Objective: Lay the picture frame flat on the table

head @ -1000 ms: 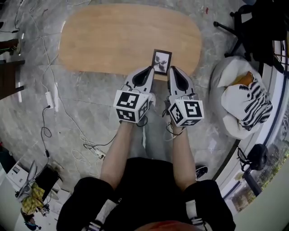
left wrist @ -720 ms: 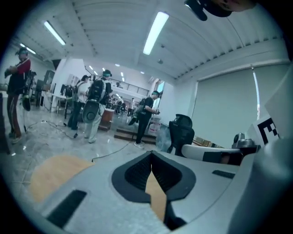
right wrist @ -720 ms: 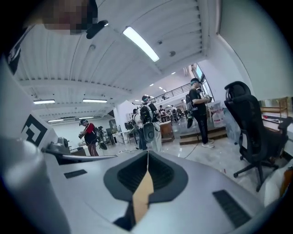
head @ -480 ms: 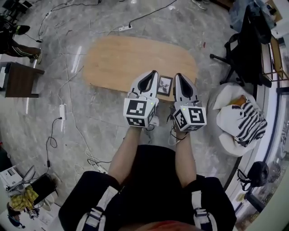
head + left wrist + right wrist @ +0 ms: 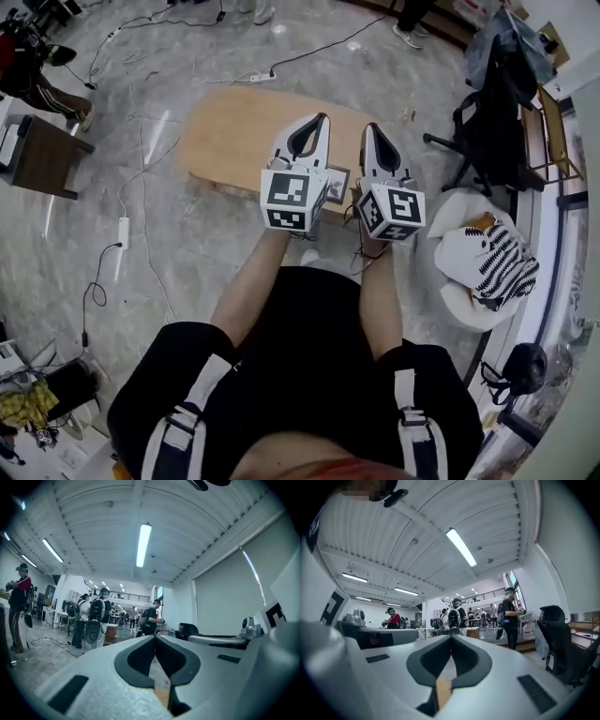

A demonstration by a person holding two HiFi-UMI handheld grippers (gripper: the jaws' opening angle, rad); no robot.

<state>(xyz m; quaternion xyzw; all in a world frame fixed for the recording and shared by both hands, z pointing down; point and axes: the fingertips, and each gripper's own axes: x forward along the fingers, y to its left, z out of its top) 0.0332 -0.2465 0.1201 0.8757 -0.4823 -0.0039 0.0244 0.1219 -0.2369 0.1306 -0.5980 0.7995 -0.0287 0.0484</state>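
The small dark picture frame (image 5: 338, 184) sits near the front edge of the oval wooden table (image 5: 234, 141), its picture facing up toward the head view. It shows only as a sliver between the two grippers, and the left one partly hides it. My left gripper (image 5: 322, 118) and right gripper (image 5: 372, 127) are held side by side high above the table and point level. Both are shut with nothing in them. In the left gripper view the jaws (image 5: 154, 637) meet at the tip. The right gripper view shows the same (image 5: 451, 635). Neither gripper view shows the frame or the table.
A black office chair (image 5: 487, 112) and a white beanbag with a striped cushion (image 5: 483, 267) stand to the right of the table. A dark side table (image 5: 42, 155) is at the left. Cables and a power strip (image 5: 122, 230) lie on the floor. Several people stand far off (image 5: 96, 616).
Both grippers have risen together, away from the table and frame, and now point level. The table and frame look smaller and farther below. Both jaws stayed shut.
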